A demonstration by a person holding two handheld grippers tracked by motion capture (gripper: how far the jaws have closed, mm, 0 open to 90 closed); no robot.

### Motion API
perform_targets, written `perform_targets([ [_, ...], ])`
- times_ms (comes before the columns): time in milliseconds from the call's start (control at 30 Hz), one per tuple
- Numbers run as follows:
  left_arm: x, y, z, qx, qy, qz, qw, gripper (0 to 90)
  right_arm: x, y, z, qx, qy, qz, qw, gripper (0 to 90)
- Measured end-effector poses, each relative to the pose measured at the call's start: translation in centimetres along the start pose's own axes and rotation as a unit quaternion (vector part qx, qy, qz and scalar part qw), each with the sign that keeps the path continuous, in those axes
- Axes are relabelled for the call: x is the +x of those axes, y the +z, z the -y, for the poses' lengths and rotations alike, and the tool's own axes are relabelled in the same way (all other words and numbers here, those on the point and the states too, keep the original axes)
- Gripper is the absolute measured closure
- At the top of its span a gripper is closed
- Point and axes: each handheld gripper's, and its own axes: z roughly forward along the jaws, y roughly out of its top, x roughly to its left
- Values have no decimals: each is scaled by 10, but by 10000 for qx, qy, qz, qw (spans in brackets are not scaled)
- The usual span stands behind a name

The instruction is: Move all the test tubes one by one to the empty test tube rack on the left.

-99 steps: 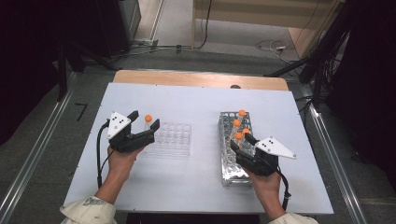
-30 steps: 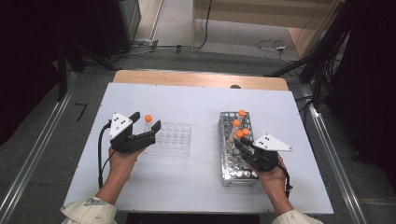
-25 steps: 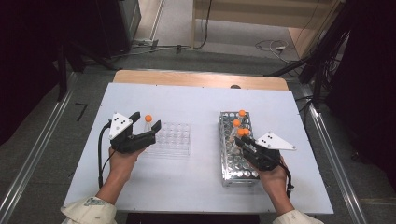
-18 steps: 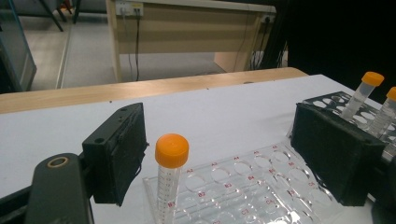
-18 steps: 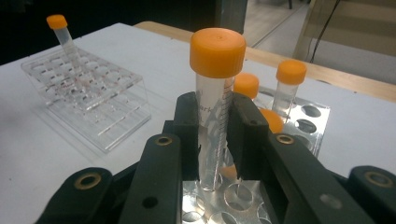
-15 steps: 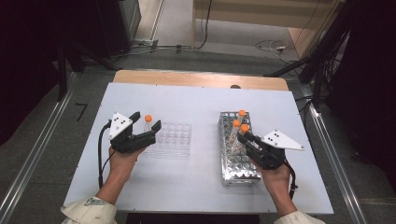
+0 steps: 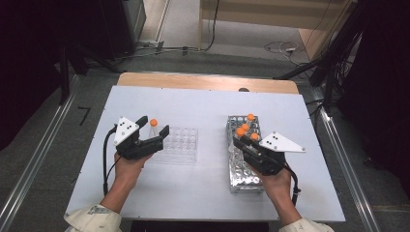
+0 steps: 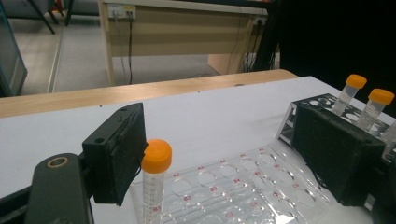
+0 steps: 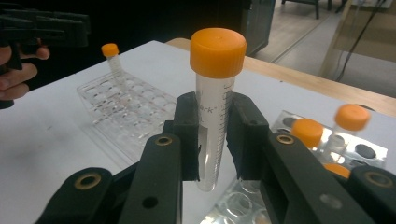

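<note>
Lifting clear of the metal rack [image 7: 237,164]: right gripper [image 9: 212,135], jaws clamping an orange-capped tube [image 9: 215,93]. Waiting beside the clear rack [image 7: 181,143], left gripper [image 7: 151,131], jaws wide around a standing tube [image 8: 155,182].

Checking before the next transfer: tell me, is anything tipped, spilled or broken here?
Nothing stands out. The tube sits upright in the right gripper, the clear rack and metal rack lie flat, and no spill shows on the table.

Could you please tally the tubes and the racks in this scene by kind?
Orange-capped tubes: 5
Clear rack: 1
Metal rack: 1
Total: 7
</note>
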Motion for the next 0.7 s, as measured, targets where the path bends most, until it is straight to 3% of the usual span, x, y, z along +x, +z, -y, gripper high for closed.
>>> perform_targets([
  [700,-22,0,-2,79,173,413,9990,182,36,44,-2,312,-308,-435,9981,724],
])
